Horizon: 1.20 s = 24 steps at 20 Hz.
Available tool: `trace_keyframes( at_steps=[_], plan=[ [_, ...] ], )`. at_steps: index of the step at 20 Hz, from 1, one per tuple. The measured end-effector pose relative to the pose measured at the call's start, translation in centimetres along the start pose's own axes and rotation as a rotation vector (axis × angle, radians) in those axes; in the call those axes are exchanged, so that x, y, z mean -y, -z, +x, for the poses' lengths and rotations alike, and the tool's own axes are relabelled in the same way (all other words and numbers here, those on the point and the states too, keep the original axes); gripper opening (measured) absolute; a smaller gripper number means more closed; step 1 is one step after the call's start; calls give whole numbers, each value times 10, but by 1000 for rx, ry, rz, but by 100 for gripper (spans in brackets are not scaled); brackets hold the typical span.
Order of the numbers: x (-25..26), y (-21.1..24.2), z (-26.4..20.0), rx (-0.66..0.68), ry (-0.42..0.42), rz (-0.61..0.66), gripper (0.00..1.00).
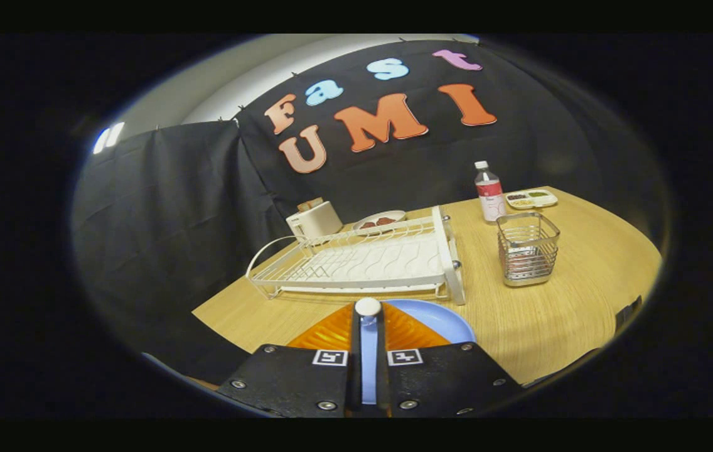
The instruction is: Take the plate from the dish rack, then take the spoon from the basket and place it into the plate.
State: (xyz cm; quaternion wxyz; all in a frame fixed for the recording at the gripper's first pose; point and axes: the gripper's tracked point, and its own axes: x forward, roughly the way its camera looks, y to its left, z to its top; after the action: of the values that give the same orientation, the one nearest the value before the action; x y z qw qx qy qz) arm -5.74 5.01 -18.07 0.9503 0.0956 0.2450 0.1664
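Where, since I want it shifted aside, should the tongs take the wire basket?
Take the wire basket by the top rim of its near wall, coming down from above: it stands upright with an open top, and its thin wire walls let one finger slip inside. The bottle crowds its far side. The tongs are over the blue plate, fingers close around something white-tipped.

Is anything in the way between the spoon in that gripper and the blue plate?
Nothing visible. The hand-held gripper is shut on the spoon, and the blue plate lies directly beneath and just ahead of its fingers. The dish rack stands beyond the plate, the basket off to one side, both clear of the drop.
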Motion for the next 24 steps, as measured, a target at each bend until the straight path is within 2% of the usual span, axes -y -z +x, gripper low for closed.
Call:
trace_keyframes(
  at_steps=[7, 13, 16, 18, 21, 23, 24],
  plan=[
    [-3, 16, 7, -36, -34, 12, 9],
    [5, 27, 14, -77, -17, 84, 9],
    [15, 35, 16, -106, 23, 110, 14],
    [24, 33, 18, -100, 54, 135, 19],
    [23, 24, 16, -76, 52, 159, 27],
    [28, 15, 14, -48, 70, 136, 40],
    [28, 8, 14, -26, 74, 123, 49]
  ],
)
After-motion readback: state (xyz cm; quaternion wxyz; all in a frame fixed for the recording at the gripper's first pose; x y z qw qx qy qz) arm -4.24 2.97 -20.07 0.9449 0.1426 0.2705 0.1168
